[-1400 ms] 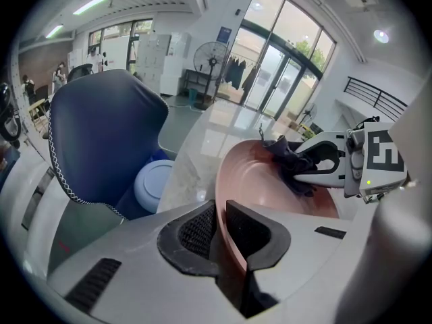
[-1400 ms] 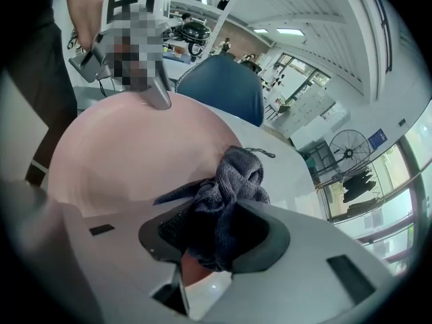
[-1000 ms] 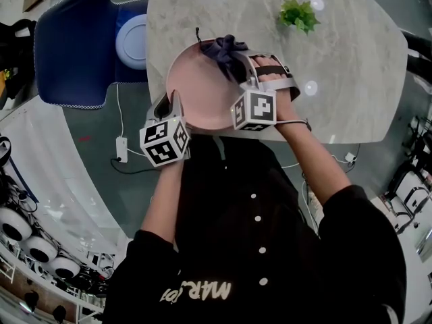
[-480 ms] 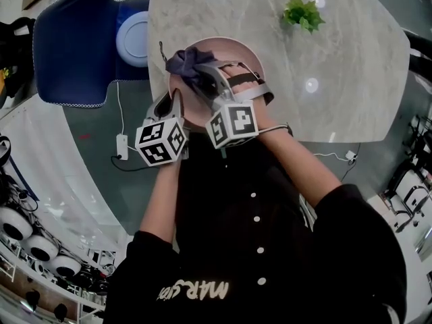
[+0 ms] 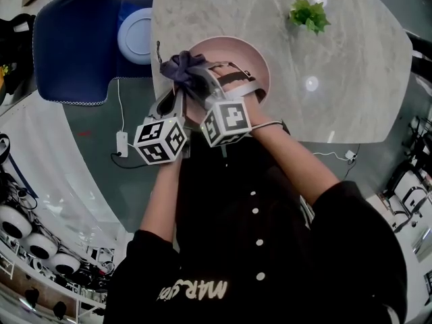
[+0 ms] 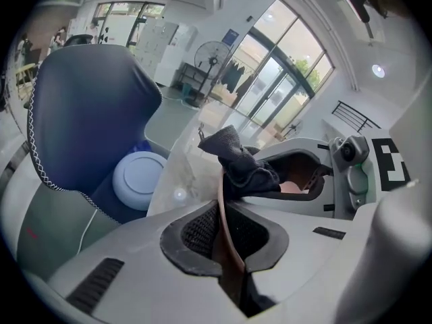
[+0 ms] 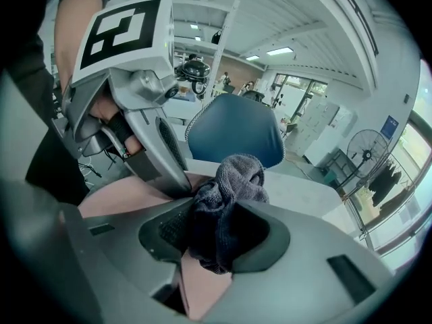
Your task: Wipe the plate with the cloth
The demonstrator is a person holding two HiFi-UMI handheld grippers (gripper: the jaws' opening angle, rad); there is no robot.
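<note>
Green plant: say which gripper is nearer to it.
Right. The right gripper, shut on the cloth over the pink plate, sits below-left of the plant; the left gripper, its jaws just closed further on the plate's near rim, is farther off.

The right gripper [image 7: 216,238] has its jaws clamped on a bunched dark grey cloth [image 7: 229,187], just above a pink plate [image 7: 125,194]. From upper left, the left gripper [image 7: 177,177] — marker cube on top — reaches the plate's rim, its jaws having just been closing on it. A blue chair [image 7: 233,130] stands behind.
</note>
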